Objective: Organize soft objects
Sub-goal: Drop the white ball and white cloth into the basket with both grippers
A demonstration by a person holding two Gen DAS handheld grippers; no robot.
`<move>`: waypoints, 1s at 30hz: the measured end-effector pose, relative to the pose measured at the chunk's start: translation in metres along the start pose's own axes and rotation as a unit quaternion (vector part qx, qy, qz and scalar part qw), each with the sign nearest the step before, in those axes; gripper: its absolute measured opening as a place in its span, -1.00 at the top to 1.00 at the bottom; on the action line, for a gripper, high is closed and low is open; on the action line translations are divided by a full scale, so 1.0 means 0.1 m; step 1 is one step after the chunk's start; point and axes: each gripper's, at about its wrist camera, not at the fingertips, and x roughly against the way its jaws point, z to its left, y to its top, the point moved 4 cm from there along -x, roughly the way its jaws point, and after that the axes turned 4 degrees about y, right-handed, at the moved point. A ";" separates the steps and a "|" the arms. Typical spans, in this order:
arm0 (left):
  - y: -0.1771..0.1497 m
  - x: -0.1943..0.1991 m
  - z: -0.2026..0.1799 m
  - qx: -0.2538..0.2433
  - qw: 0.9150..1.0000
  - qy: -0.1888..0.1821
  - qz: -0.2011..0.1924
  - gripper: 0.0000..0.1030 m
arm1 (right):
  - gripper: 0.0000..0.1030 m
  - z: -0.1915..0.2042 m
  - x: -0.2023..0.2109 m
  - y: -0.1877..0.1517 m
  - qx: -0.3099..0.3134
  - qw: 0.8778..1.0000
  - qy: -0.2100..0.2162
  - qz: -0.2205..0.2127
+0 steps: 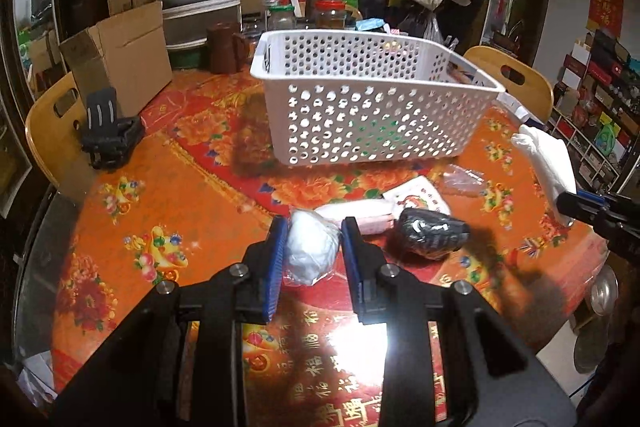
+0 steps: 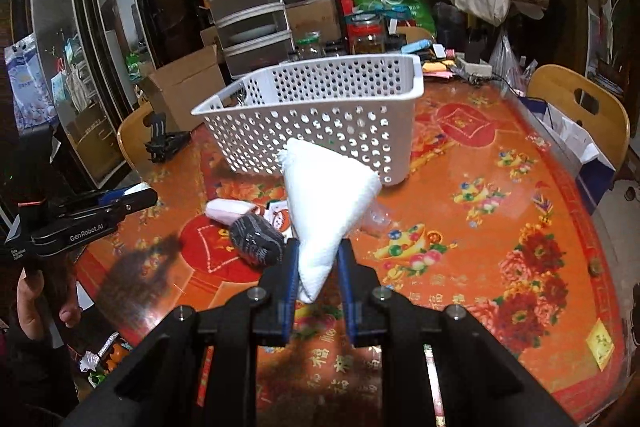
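Note:
A white perforated basket stands on the round table; it also shows in the right wrist view. My left gripper is shut on a white soft bundle in clear plastic, just above the table. Beside it lie a pink-white roll and a black rolled sock. My right gripper is shut on a folded white cloth and holds it up in front of the basket. The cloth and right gripper show at the right edge of the left wrist view.
A printed packet and a clear plastic bag lie near the soft items. A black clamp, cardboard box, brown jug and jars stand behind. Wooden chairs flank the table.

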 end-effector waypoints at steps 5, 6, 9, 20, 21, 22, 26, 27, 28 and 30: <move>0.12 0.15 -0.06 -0.001 1.000 -0.007 -0.015 0.51 | 0.67 0.05 0.11 0.09 0.007 1.000 0.000 -0.012; 0.16 0.18 -0.08 -0.001 1.000 -0.010 -0.018 0.51 | 0.67 0.05 0.13 0.12 0.007 1.000 0.000 -0.013; 0.28 0.25 -0.12 -0.006 0.999 -0.015 -0.028 0.51 | 0.67 0.04 0.16 0.21 0.010 1.000 -0.004 -0.017; 0.97 0.25 -0.30 -0.020 0.998 -0.043 -0.035 0.51 | 0.67 0.07 0.10 0.73 0.034 0.999 -0.011 -0.018; 1.08 0.21 -0.31 -0.018 0.998 -0.045 -0.035 0.51 | 0.67 0.06 0.06 0.80 0.036 0.999 -0.016 -0.015; 1.17 0.16 -0.31 -0.016 0.998 -0.048 -0.033 0.51 | 0.67 0.05 0.00 0.86 0.035 0.999 -0.018 -0.011; 1.54 -0.16 -0.34 -0.010 0.999 -0.052 -0.010 0.51 | 0.67 -0.01 -0.25 1.13 0.034 0.999 -0.028 0.008; 1.62 -0.26 -0.36 -0.012 0.999 -0.047 -0.004 0.51 | 0.67 -0.03 -0.30 1.18 0.033 0.999 -0.030 0.013; 1.68 -0.35 -0.38 -0.014 0.999 -0.043 0.001 0.51 | 0.67 -0.06 -0.38 1.25 0.031 0.999 -0.032 0.018; 1.80 -0.56 -0.40 -0.013 0.999 -0.037 0.015 0.51 | 0.67 -0.11 -0.55 1.36 0.029 0.998 -0.039 0.033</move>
